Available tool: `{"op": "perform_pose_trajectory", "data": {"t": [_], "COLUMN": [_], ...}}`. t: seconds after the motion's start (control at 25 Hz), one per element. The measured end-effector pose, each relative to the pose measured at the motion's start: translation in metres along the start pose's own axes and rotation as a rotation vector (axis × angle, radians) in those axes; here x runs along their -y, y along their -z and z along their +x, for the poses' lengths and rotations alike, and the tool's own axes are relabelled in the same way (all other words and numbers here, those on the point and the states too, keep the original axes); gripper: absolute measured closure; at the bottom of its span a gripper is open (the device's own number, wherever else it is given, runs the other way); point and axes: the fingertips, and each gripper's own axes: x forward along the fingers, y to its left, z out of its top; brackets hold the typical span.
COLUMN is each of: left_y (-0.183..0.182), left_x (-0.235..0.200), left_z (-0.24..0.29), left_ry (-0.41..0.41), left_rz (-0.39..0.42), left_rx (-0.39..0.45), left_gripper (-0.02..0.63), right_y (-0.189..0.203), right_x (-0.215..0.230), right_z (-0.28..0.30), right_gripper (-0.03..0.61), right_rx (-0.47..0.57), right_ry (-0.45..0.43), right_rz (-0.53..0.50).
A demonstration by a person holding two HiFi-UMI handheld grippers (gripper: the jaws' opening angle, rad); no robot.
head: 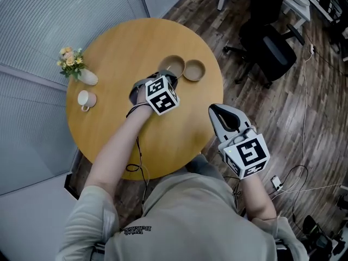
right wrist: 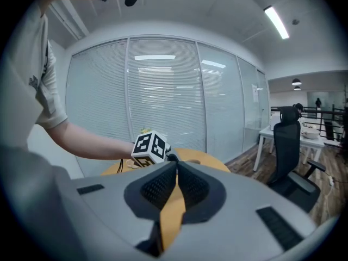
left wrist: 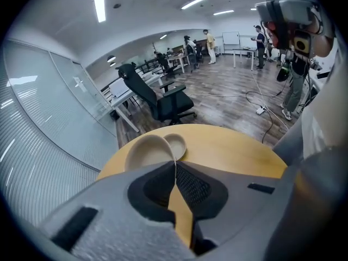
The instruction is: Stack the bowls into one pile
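Note:
Two tan bowls stand side by side at the far side of the round wooden table [head: 109,129]: a larger one [head: 172,66] and a smaller one [head: 194,69] to its right. My left gripper [head: 159,76] hovers over the table just short of the larger bowl, jaws shut and empty. In the left gripper view its tips [left wrist: 174,162] meet right before the large bowl [left wrist: 145,151], with the small bowl [left wrist: 176,144] behind. My right gripper [head: 213,107] hangs beside the table's right edge, jaws shut [right wrist: 175,165] with nothing in them, pointing toward the left gripper's marker cube [right wrist: 149,147].
A small vase of flowers [head: 73,64] and a cup on a saucer [head: 86,98] sit at the table's left. A black office chair [head: 272,42] stands on the wood floor beyond the table, cables [head: 293,178] trail on the right, and a blinds-covered glass wall [head: 54,15] runs along the left.

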Motion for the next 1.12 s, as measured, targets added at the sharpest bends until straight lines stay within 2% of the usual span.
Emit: {"op": "perform_pose_trajectory", "data": {"t": [0.36,0.76,1.12], "left_y": [-0.029,-0.026,-0.024], "left_x": [0.019,0.038,0.042], "left_z": [0.049,0.102,0.13], "left_ry": [0.088,0.168,0.183], "left_rz": [0.081,0.146,0.156], "left_rx": [-0.035,-0.116,-0.149], "left_gripper": [0.589,0.589,0.589], "right_y": [0.013,0.037,0.05], "right_x": [0.038,0.064,0.073], "right_z": [-0.025,-0.048,-0.063], "right_gripper": [0.546,0.546,0.546], "right_rx": [-0.016,-0.048,-0.07], "right_ry": [0.082,0.167,0.209], "right_rz": [0.037,0.082,0.104]}}
